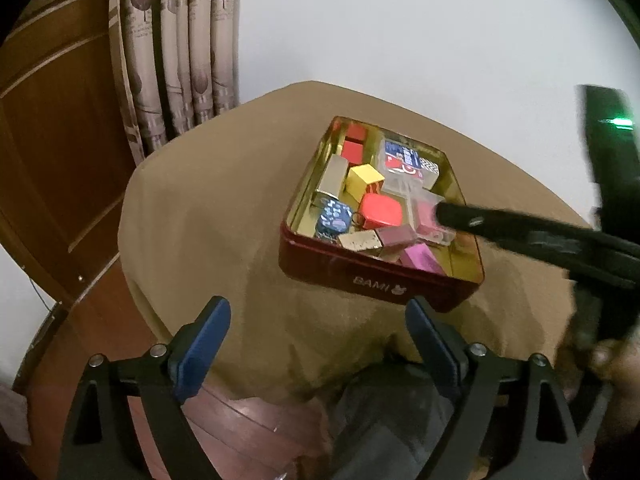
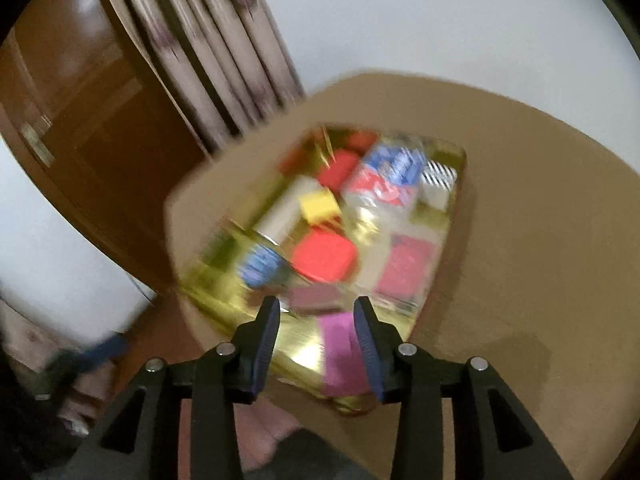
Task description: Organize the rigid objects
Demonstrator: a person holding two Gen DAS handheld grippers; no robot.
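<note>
While the left tool (image 1: 318, 320) hangs wide apart short of the tin (image 1: 384, 276), the right tool (image 2: 316, 322), partly spread and gripping nothing, sits over its near edge. Only the left view shows the tin's contents sharply.

One tin (image 1: 372, 280), about a dozen small boxes (image 1: 380, 210).
</note>
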